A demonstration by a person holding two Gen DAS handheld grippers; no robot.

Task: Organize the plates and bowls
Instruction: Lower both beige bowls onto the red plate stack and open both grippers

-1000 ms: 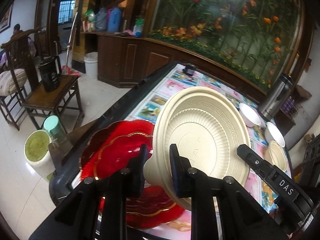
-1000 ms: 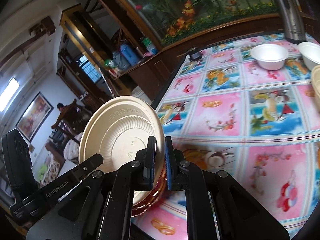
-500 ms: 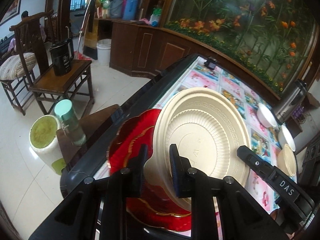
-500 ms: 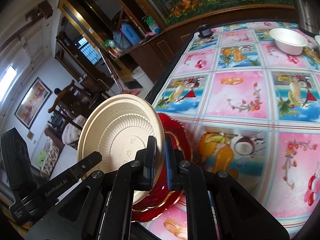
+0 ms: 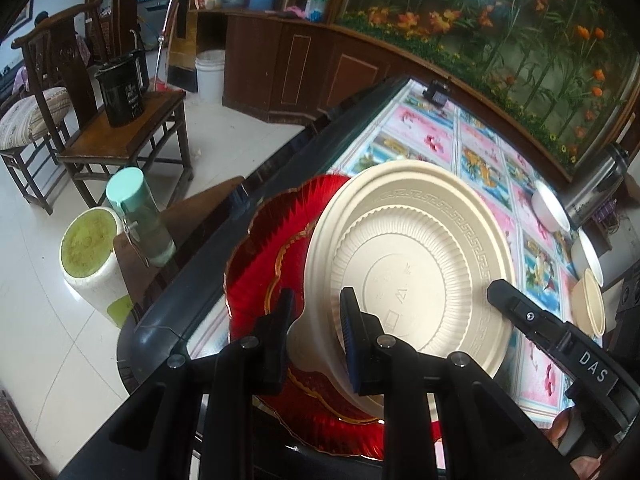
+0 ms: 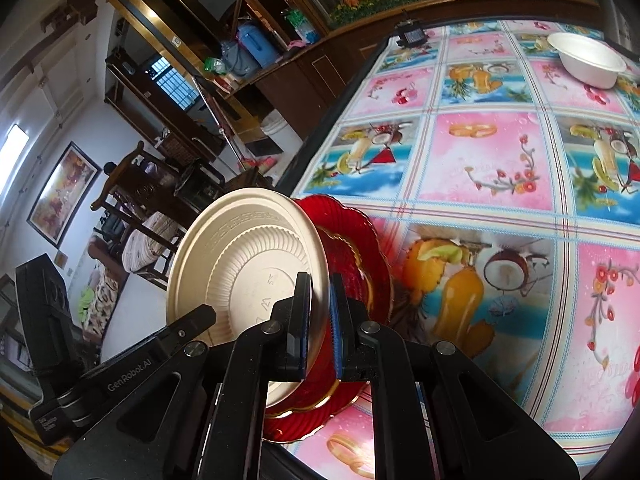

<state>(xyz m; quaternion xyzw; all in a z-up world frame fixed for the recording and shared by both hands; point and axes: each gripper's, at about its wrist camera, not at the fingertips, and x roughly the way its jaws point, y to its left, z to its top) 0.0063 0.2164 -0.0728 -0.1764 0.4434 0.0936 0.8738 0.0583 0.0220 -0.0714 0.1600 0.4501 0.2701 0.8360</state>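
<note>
Left tool (image 5: 316, 336): pinching cream plate (image 5: 416, 256) rim.
Right tool (image 6: 319, 320): pinching the same rim.
Red plate (image 6: 352, 248): beneath, apparently on tabletop (image 6: 480, 160), bowl (image 6: 586, 60) at 1 o'clock.

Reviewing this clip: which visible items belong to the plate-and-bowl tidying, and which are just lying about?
Part of the job:
cream plate, gripped by left gripper and right gripper
red plate underneath
white bowl
cream bowl

Just lying about:
black kettle
green-capped bottle
steel flask
</note>
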